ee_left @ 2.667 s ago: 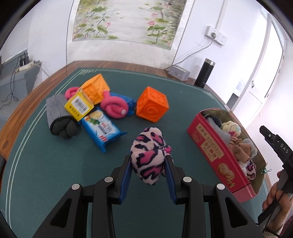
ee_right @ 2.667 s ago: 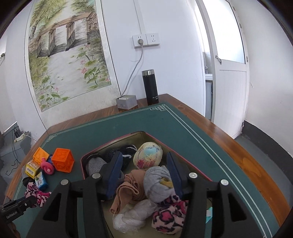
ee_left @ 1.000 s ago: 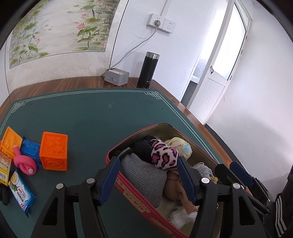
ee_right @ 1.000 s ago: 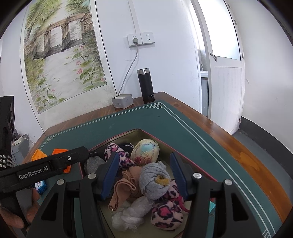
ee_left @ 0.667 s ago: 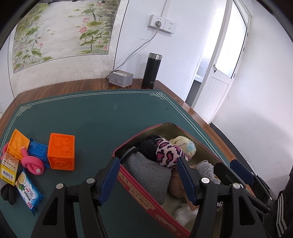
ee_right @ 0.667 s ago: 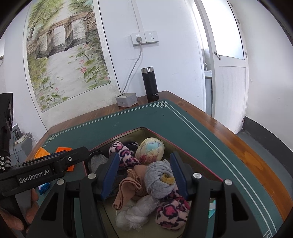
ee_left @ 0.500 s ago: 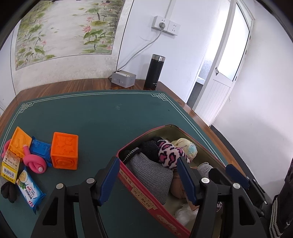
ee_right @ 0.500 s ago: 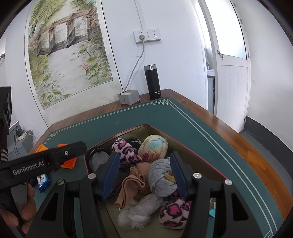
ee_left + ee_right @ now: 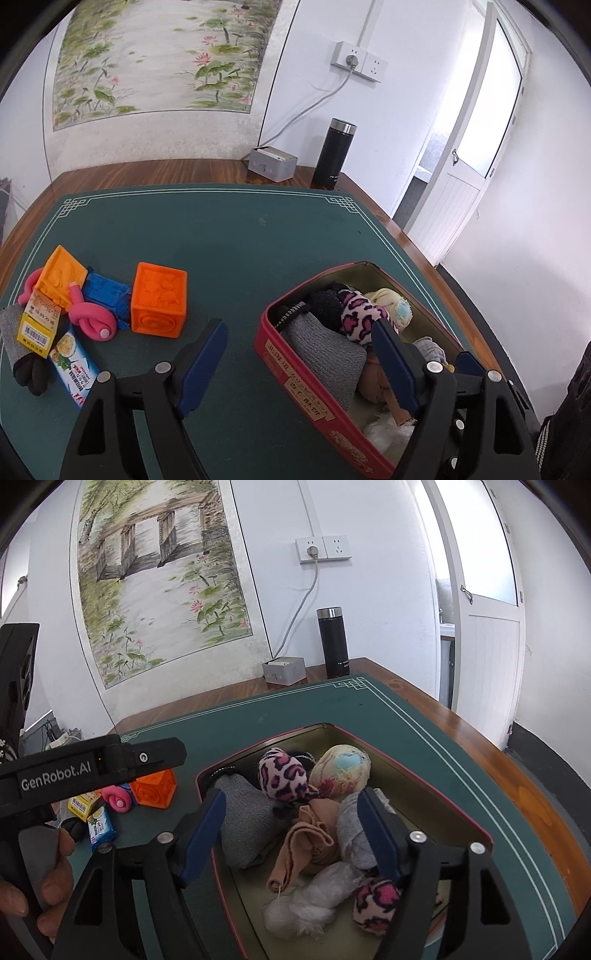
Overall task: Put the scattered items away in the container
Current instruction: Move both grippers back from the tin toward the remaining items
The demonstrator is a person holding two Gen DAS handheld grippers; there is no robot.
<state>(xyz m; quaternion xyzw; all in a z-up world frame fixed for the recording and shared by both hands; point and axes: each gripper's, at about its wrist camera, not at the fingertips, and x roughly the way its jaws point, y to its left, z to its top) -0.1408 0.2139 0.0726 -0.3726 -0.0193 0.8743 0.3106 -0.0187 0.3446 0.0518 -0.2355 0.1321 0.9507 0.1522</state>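
Bare green mat (image 9: pixel 236 240) separates red tin (image 9: pixel 295 363) from orange cube (image 9: pixel 159 300).

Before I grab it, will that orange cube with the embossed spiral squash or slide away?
The orange embossed cube looks like soft moulded rubber, so it will probably give slightly under the claw pads. It sits flat on the green felt mat, so it likely won't roll. It appears hollow and light, so a nudge might slide it toward the pink foam roller.

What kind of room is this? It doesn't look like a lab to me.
Probably an ordinary room in a home or small office. A lotus scroll painting hangs on the white wall, a wooden table carries a green felt mat, and a black thermos stands near a wall socket and a white door.
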